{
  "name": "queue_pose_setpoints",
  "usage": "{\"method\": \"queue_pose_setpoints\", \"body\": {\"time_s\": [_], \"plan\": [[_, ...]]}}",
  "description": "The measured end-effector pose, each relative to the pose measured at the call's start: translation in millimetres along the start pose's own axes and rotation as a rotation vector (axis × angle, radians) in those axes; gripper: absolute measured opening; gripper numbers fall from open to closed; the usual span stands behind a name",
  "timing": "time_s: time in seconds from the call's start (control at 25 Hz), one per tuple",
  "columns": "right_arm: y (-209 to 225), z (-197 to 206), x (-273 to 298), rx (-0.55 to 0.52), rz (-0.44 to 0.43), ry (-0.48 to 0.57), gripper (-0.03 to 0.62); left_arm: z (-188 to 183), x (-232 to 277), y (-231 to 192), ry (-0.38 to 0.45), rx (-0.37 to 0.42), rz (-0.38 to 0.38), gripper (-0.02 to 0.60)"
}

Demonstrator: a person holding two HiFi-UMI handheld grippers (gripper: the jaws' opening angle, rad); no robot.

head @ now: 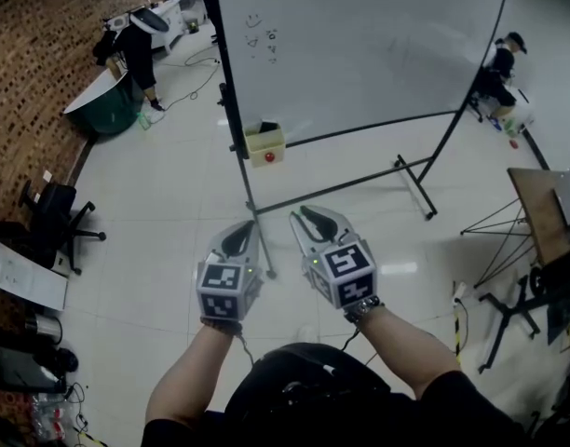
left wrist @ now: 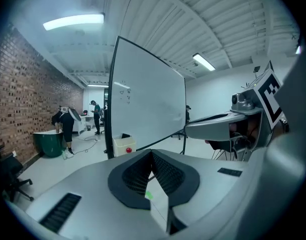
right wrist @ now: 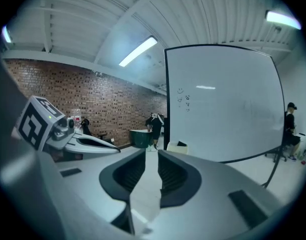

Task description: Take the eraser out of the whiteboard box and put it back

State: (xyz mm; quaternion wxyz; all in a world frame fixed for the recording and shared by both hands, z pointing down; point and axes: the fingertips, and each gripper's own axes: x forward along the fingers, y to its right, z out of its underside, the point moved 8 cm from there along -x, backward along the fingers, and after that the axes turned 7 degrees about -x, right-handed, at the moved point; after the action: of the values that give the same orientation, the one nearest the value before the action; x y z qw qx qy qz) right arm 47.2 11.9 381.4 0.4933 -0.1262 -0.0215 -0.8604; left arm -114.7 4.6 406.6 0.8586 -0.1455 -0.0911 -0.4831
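A cream whiteboard box (head: 266, 145) with a red dot hangs low on the left post of the whiteboard (head: 359, 45). A dark eraser (head: 267, 127) pokes out of its top. In the left gripper view the box (left wrist: 124, 145) shows far ahead. Both grippers are held side by side over the floor, well short of the box. My left gripper (head: 253, 227) has its jaw tips together (left wrist: 152, 152) with nothing between them. On my right gripper (head: 300, 218) the jaws stand a narrow gap apart (right wrist: 151, 152) and hold nothing.
The whiteboard stand's feet (head: 415, 189) spread across the floor ahead. A person bends over a green tub (head: 103, 110) at the far left. An office chair (head: 52, 217) stands at the left, a folding table (head: 541, 212) at the right, another person (head: 499, 73) behind the board.
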Motion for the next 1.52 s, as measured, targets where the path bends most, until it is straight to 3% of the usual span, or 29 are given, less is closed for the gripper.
{"method": "queue_pose_setpoints", "body": {"time_s": [0.6,1.12,1.52], "plan": [[69.8,2.3,74.1,0.048,-0.071,-0.042,0.224,-21.5,75.0,-17.4,-0.029,-0.014,-0.059,-0.003],[104.4,-3.1,193.1,0.077,-0.011,-0.098,0.266,-50.4,153.4,-105.3,-0.03,-0.019,-0.013,-0.003],[133.4,7.2,290.4,0.132,0.08,-0.189,0.313,-67.9,216.7,-180.8,-0.084,-0.003,0.036,-0.003]]}}
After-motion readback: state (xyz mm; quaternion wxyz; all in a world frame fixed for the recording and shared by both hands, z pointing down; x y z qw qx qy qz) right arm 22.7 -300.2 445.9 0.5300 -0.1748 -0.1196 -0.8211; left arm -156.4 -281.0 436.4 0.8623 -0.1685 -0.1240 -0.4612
